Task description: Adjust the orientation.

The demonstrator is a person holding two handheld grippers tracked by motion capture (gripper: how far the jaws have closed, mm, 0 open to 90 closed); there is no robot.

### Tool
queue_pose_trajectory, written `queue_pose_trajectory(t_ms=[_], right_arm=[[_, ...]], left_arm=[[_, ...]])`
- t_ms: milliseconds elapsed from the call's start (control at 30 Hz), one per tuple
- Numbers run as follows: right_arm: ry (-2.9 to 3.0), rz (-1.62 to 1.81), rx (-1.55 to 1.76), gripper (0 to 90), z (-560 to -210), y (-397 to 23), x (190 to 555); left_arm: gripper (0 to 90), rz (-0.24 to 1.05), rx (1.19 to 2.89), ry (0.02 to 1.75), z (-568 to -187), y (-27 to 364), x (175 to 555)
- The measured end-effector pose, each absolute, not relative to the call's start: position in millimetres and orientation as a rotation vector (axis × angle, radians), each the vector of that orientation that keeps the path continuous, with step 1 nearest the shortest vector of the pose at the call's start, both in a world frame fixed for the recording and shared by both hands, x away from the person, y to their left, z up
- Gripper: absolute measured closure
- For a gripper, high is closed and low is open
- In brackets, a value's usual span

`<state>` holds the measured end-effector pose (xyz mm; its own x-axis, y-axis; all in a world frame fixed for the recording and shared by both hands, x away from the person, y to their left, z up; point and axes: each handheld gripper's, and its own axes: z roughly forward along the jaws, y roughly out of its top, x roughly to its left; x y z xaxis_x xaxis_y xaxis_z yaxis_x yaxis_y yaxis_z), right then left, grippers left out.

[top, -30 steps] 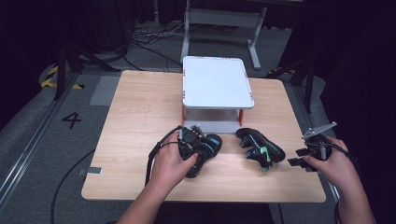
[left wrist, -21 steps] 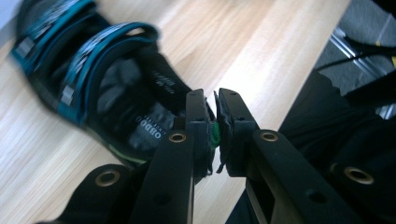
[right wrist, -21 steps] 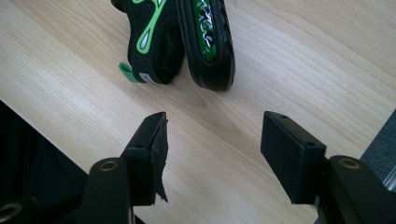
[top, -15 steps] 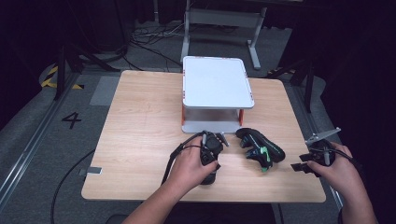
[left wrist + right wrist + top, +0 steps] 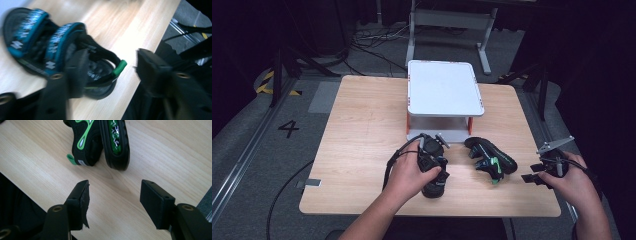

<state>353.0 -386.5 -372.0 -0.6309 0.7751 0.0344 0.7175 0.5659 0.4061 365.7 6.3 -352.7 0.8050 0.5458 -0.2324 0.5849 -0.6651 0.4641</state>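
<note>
A black sandal with blue straps (image 5: 50, 47) and a green heel tab lies on the wooden table (image 5: 362, 150). My left gripper (image 5: 111, 66) is open, its left finger (image 5: 77, 72) in front of the sandal's heel; that view is blurred. From above, the left gripper (image 5: 431, 152) sits over this sandal (image 5: 435, 187). A black-and-green sandal (image 5: 100, 140) lies on its side ahead of my open right gripper (image 5: 113, 195), clear of the fingers. In the high view this sandal (image 5: 489, 157) is left of the right gripper (image 5: 544, 172).
A white two-level stand (image 5: 444, 92) with red posts occupies the table's middle back, just beyond both sandals. The right gripper is close to the table's right edge. Dark floor, cables and a metal frame (image 5: 447, 20) surround the table.
My left hand and its gripper have moved right and toward the front edge over the blue sandal. The right gripper has drifted slightly nearer the front edge.
</note>
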Motion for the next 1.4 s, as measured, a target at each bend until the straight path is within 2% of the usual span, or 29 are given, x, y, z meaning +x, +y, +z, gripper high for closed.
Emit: queue_pose_trajectory(t_ms=[167,333,500,633,900,1267,1400], right_arm=[[2.599,0.652,1.242,36.0,-371.1,-378.2,355.8],[2.532,0.691,1.249,29.4,-369.9,-377.9,353.5],[2.503,0.704,1.217,29.2,-367.5,-378.4,353.6],[2.518,0.687,1.230,33.9,-368.6,-373.4,360.0],[2.516,0.763,1.190,43.5,-365.6,-360.0,373.6],[2.555,0.806,1.095,47.7,-372.1,-325.9,407.5],[2.576,0.797,1.059,49.5,-379.5,-316.1,420.1]], left_arm=[[34.4,0.044,2.442,0.958,-340.9,40.8,371.5],[31.5,0.093,2.462,1.016,-342.0,60.5,377.6],[30.2,0.166,2.483,1.067,-343.8,86.9,382.3],[27.8,0.222,2.483,1.159,-349.1,109.9,386.2],[27.5,0.239,2.435,1.282,-356.1,144.8,384.5],[27.2,0.235,2.419,1.344,-366.1,173.4,371.5],[24.9,0.256,2.360,1.395,-371.6,185.9,368.6]])
